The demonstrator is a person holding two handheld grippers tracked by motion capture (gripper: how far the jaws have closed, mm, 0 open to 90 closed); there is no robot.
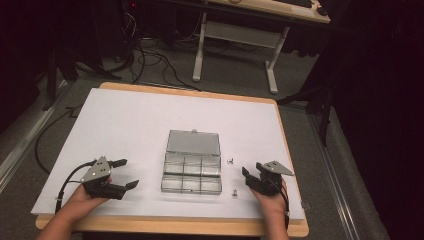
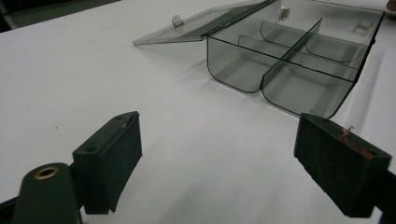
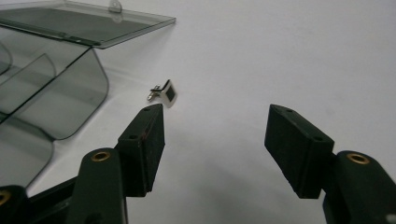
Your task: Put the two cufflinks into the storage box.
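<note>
A clear smoky plastic compartment box [image 1: 192, 179] lies mid-table with its lid [image 1: 193, 142] folded flat behind it. In the left gripper view the box [image 2: 289, 65] stands ahead and to the right, its dividers showing. Two small metal parts lie right of the box, one [image 1: 230, 161] farther back and one [image 1: 234, 193] nearer the front edge. My left gripper [image 1: 128, 173] rests open left of the box, nothing between its jaws [image 2: 224, 158]. My right gripper [image 1: 251, 170] is open right of the box. One small part [image 3: 164, 92] lies just beyond its left fingertip [image 3: 147, 135].
A white sheet [image 1: 150, 115] covers the wooden table [image 1: 295, 230]. Behind the table are floor cables [image 1: 150, 60] and a white-legged desk [image 1: 240, 35]. A small pale piece [image 1: 306, 204] lies off the sheet's right front corner.
</note>
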